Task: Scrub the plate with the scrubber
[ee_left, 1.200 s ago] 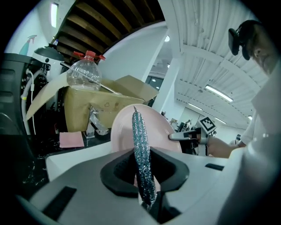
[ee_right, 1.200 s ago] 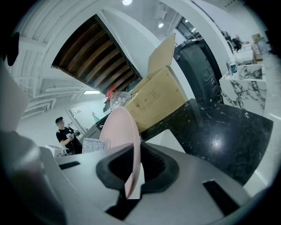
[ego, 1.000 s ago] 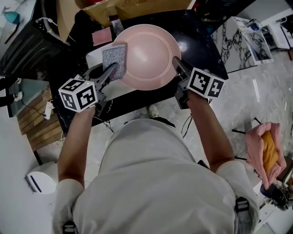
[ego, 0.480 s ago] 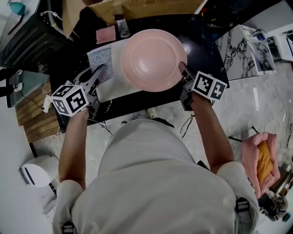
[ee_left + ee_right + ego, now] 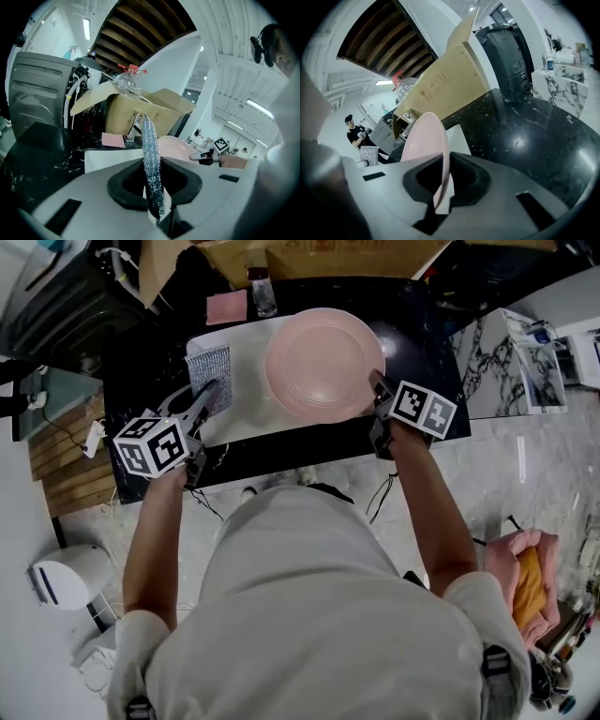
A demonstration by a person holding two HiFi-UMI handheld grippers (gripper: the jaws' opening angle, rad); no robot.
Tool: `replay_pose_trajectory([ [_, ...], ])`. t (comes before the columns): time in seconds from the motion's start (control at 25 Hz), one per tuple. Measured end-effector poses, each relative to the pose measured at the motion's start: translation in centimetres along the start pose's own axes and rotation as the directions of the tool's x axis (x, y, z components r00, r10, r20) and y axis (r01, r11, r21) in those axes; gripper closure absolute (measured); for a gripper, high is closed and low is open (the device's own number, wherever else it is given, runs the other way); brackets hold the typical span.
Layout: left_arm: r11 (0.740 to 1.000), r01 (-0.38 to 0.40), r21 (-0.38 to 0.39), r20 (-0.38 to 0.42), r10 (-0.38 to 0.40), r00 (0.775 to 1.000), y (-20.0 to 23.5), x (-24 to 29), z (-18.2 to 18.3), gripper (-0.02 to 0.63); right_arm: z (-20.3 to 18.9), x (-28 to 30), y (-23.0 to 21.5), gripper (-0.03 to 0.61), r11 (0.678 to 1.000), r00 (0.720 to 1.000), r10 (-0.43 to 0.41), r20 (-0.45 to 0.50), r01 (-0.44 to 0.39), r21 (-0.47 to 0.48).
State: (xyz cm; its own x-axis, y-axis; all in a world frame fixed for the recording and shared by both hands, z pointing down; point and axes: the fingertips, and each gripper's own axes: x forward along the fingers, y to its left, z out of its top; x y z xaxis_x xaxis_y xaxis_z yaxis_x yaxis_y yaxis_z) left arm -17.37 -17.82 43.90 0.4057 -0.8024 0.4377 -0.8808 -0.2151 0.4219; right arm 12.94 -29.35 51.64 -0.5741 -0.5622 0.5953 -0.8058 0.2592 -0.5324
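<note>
A round pink plate (image 5: 323, 362) stands on edge over the white mat (image 5: 239, 423), its right rim pinched in my right gripper (image 5: 377, 382). In the right gripper view the plate's rim (image 5: 426, 145) runs between the jaws of the right gripper (image 5: 438, 187), which is shut on it. A silver mesh scrubber (image 5: 211, 369) hangs left of the plate, apart from it, with my left gripper (image 5: 212, 390) shut on its lower edge. The left gripper view shows the scrubber (image 5: 152, 164) edge-on between the pads of the left gripper (image 5: 153, 192), with the plate (image 5: 174, 144) beyond it.
The black speckled table (image 5: 422, 334) carries the mat. A cardboard box (image 5: 300, 254) stands at the back, with a small bottle (image 5: 262, 292) and a pink pad (image 5: 227, 307) before it. A marble-patterned unit (image 5: 492, 352) stands on the right, and the table's front edge is near my hands.
The scrubber has come off the plate's left rim and moved left and down. The right gripper has lowered the plate toward the mat.
</note>
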Motion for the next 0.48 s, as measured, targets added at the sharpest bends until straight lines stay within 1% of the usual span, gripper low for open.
replay_pose_trajectory([
  [0.48,0.998,-0.041,-0.049,-0.059,0.038,0.998,2.6,2.8,-3.4,0.549,-1.5,7.5,-0.1,0.555,0.996,0.989,-0.057,-0.136,0.046,-0.079],
])
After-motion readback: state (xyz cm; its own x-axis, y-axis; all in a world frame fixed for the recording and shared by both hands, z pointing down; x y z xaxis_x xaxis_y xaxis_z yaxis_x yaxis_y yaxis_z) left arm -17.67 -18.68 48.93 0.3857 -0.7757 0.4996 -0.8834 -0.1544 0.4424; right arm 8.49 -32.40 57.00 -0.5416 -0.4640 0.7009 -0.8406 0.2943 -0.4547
